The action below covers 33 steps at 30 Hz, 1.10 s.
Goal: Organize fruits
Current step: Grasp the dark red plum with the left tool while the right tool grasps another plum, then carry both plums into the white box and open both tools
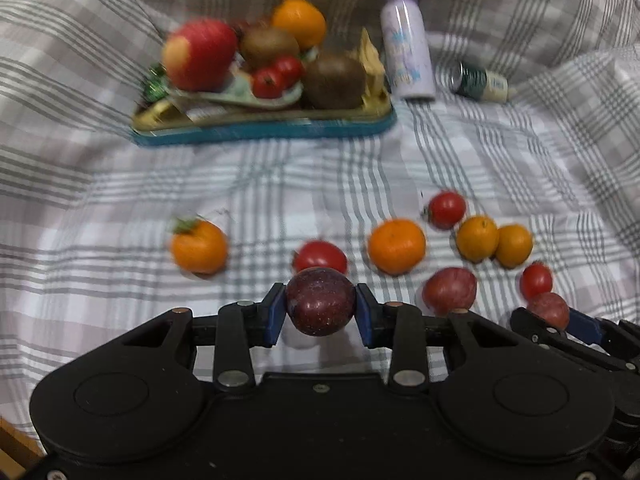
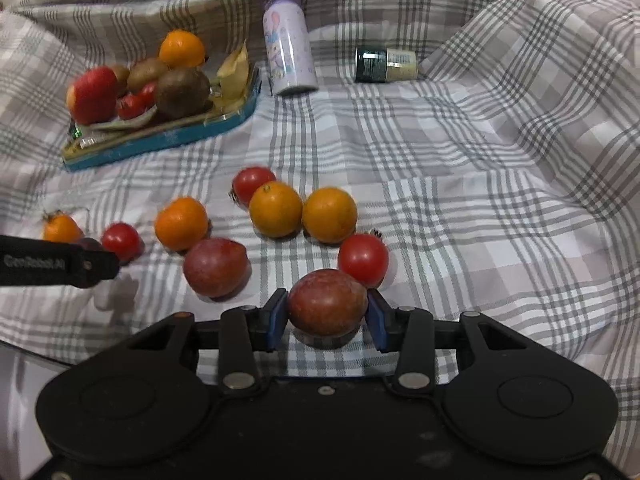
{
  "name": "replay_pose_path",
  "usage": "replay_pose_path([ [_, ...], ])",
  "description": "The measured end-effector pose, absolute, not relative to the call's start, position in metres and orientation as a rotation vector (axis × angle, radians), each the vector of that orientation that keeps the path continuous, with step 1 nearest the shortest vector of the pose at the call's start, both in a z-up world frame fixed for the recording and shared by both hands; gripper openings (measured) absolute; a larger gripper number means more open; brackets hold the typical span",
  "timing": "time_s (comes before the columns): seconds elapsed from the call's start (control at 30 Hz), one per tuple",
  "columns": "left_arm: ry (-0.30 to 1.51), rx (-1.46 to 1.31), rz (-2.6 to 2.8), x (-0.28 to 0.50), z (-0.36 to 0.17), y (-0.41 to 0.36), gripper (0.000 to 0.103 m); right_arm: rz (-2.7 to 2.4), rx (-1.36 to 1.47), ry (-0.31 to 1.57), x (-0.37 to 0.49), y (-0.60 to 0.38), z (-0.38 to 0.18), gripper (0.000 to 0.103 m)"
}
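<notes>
Two plums gripped, tray ahead

My left gripper [image 1: 321, 307] has its jaws clamped on a dark plum [image 1: 321, 306]; my right gripper [image 2: 327, 309] pinches a redder plum [image 2: 327, 303] near the checked bedsheet [image 2: 460, 184]. I'd lift both clear of neighbouring fruit, then carry them toward the crowded blue tray [image 1: 264, 130], releasing gently.

I see a grey-and-white plaid bedsheet [image 2: 460, 168] under orange tangerines [image 2: 275, 210], red tomatoes [image 2: 363, 259] and a speckled dark purple plum [image 1: 321, 301]. My black left gripper [image 1: 321, 307] has blue pads [image 1: 276, 314]. The tray [image 1: 264, 130] is teal-edged; the can [image 1: 408, 48] is pale lilac.
</notes>
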<state>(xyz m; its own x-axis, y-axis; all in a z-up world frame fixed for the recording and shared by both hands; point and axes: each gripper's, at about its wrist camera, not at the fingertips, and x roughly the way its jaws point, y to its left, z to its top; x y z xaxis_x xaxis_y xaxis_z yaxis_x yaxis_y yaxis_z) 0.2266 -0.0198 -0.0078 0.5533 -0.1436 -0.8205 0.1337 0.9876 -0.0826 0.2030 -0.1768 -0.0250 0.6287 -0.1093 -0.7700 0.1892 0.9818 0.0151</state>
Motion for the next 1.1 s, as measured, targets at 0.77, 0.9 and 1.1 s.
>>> replay_pose_path([
  [0.77, 1.208, -0.029, -0.034, 0.105, -0.022, 0.035, 0.045, -0.015, 0.072, 1.082, 0.088, -0.139, -0.007, 0.044],
  [0.9, 1.223, -0.033, -0.006, 0.096, -0.028, 0.037, 0.045, -0.064, 0.055, 1.092, 0.084, -0.140, -0.012, 0.044],
  [1.1, 1.194, -0.008, 0.016, 0.099, -0.026, 0.030, 0.045, -0.073, 0.063, 1.087, 0.087, -0.141, -0.011, 0.044],
])
